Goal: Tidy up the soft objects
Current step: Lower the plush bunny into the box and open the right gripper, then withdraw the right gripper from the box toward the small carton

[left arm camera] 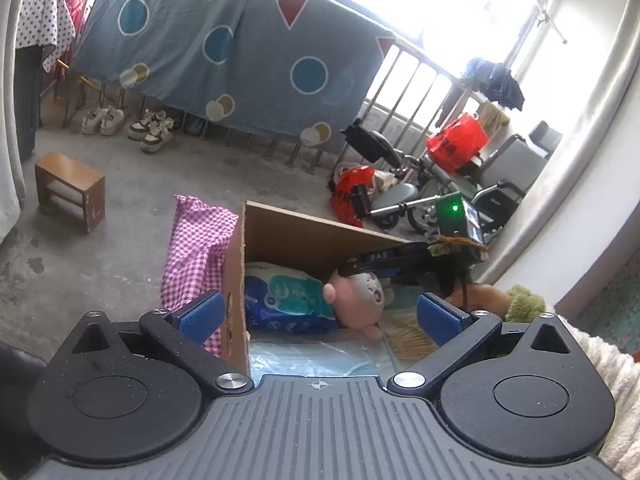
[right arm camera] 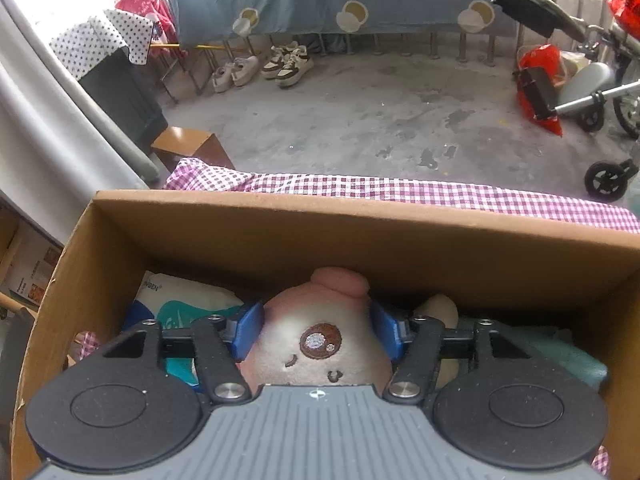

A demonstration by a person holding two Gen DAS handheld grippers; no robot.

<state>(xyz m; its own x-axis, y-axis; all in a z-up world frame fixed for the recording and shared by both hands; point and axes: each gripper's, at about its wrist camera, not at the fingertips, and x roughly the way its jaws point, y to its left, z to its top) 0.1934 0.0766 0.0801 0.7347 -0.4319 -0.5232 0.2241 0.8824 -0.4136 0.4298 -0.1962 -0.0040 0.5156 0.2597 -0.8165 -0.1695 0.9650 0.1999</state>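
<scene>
1. Left wrist view, far left: small wooden stool [left arm camera: 70, 186] on the concrete floor [left arm camera: 132, 216], two pairs of sneakers [left arm camera: 128, 122] by the railing behind it.
2. Pink gingham cloth [left arm camera: 196, 248] hangs just outside the cardboard box [left arm camera: 236, 280], against its left wall.
3. Left tongs [left arm camera: 318, 314] are spread wide, nothing between the blue pads. One pad sits outside the box wall over the gingham, the other over the box interior.
4. Inside the box: blue wipes pack [left arm camera: 284, 300] lying flat, plush doll [left arm camera: 362, 296] touching its right end, clear plastic below both.
5. Right tongs [left arm camera: 384, 262] show here as dark arms over the doll's head.
6. Far right: green fuzzy item [left arm camera: 524, 302] and a white fluffy one [left arm camera: 600, 364] outside the box. Wheelchair [left arm camera: 460, 196] and red bags in the background.
7. Right wrist view, left: wipes pack [right arm camera: 184, 304] in the box's left part, a bit of gingham showing in the corner.
8. Centre: right tongs [right arm camera: 318, 332] flank the plush doll [right arm camera: 320, 340], one blue pad on each side of its head. Pads look to be at the fabric; can't tell whether they're pressing or just touching.
9. Doll sits against the far wall of the cardboard box [right arm camera: 360, 220], face up towards the camera.
10. Right: teal soft item [right arm camera: 568, 354] beside the doll. Gingham cloth [right arm camera: 400, 190] runs along behind the box's far edge.
</scene>
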